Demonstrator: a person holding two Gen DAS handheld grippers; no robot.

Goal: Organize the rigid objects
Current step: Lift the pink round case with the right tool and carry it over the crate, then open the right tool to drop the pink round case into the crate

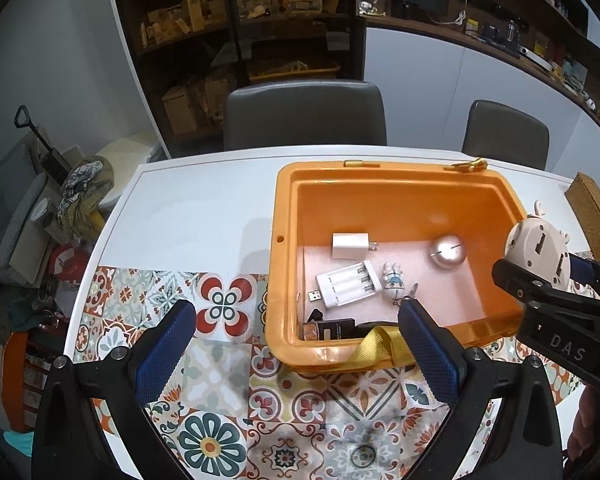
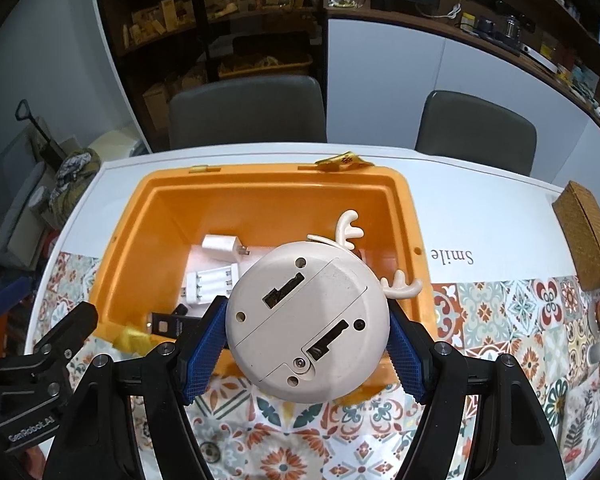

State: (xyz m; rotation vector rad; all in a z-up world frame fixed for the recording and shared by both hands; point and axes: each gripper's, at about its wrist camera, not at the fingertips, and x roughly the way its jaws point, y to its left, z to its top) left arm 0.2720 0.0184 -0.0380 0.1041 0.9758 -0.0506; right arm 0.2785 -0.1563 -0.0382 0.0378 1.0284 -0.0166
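Clock (image 2: 308, 320) was clenched by the right tongs (image 2: 308, 340), ahead above the bin (image 2: 148, 216); left tongs (image 1: 296, 344) were released. Antlers could be caught on the rim if lowered short.

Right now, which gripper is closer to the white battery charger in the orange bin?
Left. The left gripper hangs open at the bin's near rim, just in front of the charger. The right gripper holds the round antlered gadget farther off, by the bin's right side.
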